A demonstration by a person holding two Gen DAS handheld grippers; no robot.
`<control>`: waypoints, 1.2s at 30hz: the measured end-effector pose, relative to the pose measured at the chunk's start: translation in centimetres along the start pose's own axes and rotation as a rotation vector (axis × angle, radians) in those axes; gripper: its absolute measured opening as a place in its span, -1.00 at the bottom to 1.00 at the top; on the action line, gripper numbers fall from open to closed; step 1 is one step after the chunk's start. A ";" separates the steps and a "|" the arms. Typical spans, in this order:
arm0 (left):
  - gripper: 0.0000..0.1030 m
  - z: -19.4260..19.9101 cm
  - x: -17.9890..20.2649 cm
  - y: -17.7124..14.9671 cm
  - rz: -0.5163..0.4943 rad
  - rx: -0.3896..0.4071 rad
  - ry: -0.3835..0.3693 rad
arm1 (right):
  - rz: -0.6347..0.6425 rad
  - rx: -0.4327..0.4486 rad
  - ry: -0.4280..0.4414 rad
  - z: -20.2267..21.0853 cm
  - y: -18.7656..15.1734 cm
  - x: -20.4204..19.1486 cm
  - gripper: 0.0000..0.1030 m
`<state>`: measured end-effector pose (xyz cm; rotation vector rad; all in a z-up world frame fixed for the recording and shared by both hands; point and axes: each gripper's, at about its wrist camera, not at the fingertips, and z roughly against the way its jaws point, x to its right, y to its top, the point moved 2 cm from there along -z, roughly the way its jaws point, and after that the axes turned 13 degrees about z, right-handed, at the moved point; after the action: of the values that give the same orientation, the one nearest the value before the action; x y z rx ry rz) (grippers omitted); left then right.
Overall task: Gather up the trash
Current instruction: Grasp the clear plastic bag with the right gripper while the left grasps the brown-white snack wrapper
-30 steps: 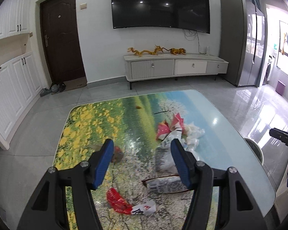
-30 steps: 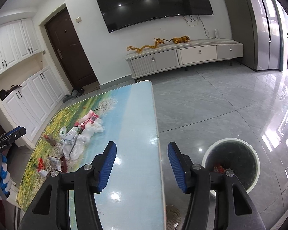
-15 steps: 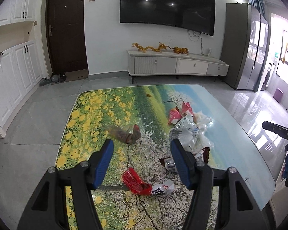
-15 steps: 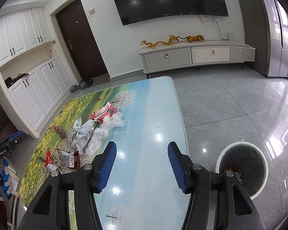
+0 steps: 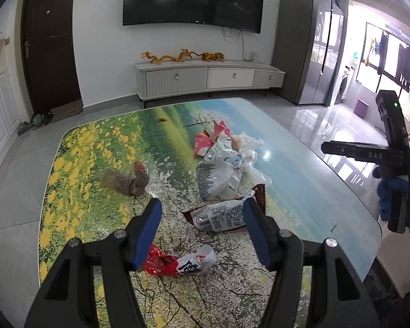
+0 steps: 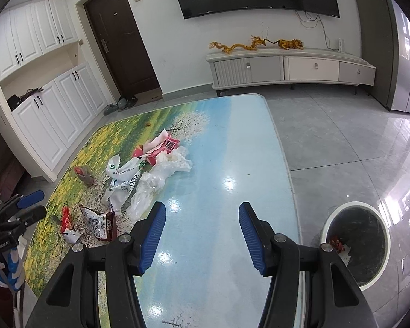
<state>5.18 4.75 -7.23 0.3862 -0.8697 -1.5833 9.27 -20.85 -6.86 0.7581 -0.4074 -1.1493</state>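
Brown-edged silver snack wrapper (image 5: pixel 221 216): lies on the landscape-printed surface (image 5: pixel 300 191), long axis crosswise, just ahead of the left gripper (image 5: pixel 201 229), jaws wide, empty. Right gripper (image 6: pixel 202 235): jaws wide, empty, farther off.

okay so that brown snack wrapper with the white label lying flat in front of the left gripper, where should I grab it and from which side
Probably the raised crimped end of the brown wrapper, taken from above with the left gripper, pads across the thin foil. The body lies flat on the table, giving little to pinch; that end curls up, clear of the white bags behind. The jaws already stand open, empty.
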 end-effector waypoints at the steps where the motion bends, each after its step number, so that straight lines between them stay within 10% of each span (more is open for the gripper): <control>1: 0.16 -0.3 0.1 -0.1 -0.010 -0.008 -0.010 | 0.004 -0.006 0.003 -0.3 0.1 -0.2 0.04; 19: 0.16 -6.7 3.7 -0.2 -0.247 -0.194 -0.194 | 0.070 -0.093 0.097 -7.2 2.6 -3.2 0.04; 31: 0.14 -8.4 2.5 -2.1 -0.209 -0.282 -0.217 | 0.103 -0.128 0.149 -10.6 3.7 -5.3 0.04; 36: -0.26 -8.4 2.2 -2.5 -0.176 -0.290 -0.219 | 0.113 -0.134 0.149 -11.6 4.2 -5.7 0.04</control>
<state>8.72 0.05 -14.09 0.0839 -0.7705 -1.9106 17.38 -10.96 -11.34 0.6896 -0.2427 -0.9969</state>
